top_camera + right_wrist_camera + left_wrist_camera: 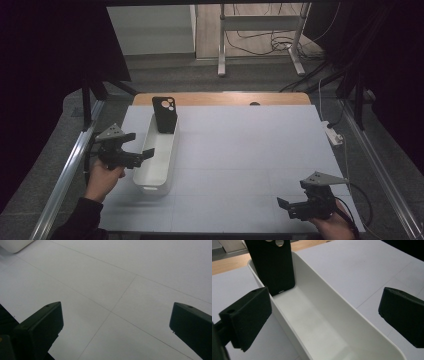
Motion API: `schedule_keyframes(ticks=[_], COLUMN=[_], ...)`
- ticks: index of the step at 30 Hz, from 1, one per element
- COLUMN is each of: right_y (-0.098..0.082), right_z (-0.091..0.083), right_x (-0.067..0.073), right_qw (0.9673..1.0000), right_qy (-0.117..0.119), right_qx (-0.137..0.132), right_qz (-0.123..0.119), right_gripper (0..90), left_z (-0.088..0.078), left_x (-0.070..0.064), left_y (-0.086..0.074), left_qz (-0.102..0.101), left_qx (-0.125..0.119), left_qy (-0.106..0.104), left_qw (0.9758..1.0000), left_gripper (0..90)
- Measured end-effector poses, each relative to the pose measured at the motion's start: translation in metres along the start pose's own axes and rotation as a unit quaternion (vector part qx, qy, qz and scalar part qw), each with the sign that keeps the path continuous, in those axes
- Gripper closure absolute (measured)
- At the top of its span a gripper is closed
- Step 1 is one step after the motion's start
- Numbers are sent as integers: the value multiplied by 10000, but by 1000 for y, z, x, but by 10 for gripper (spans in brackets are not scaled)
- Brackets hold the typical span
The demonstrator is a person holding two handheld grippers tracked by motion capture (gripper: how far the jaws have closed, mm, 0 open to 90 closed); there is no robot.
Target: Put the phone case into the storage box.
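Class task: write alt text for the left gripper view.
A black phone case stands upright at the far end of a long white plastic bin. The open left gripper hangs over the bin, above the white table.

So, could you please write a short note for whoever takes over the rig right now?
Left gripper: open, empty, jaws straddling the near part of the white tray.
Right gripper: open, empty, over the bare table at the near right.
Phone case: black, standing upright against the tray's far end, inside it.
Done: the case appears placed in the tray.
Left: probably just draw the left gripper clear; nothing is held.
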State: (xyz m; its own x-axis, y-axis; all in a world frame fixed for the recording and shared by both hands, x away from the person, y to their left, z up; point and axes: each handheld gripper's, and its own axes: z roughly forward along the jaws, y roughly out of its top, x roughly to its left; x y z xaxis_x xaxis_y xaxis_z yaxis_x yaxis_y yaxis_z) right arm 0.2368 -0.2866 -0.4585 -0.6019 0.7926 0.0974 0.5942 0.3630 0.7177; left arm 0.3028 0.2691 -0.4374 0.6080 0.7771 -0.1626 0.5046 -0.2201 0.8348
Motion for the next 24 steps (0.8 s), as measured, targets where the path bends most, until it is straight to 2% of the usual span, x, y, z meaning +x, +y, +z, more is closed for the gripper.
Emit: schedule_keyframes(ticks=[6, 13, 24], right_y=[0, 0, 0], right_z=[0, -1, -1], right_x=[0, 0, 0], right_qw=[10000, 10000, 10000], right_qy=[8, 4, -3], right_qx=[-32, -37, -31], right_qz=[-16, -18, 38], right_gripper=[0, 0, 0], left_z=[-6, -10, -22], left_x=[-4, -10, -17], left_y=[-5, -10, -19], left_qz=[-117, -111, -111], left_qx=[-53, -14, -19], left_qy=[-43, -50, 54], left_qw=[9999, 9999, 9999], left_gripper=[0, 0, 0])
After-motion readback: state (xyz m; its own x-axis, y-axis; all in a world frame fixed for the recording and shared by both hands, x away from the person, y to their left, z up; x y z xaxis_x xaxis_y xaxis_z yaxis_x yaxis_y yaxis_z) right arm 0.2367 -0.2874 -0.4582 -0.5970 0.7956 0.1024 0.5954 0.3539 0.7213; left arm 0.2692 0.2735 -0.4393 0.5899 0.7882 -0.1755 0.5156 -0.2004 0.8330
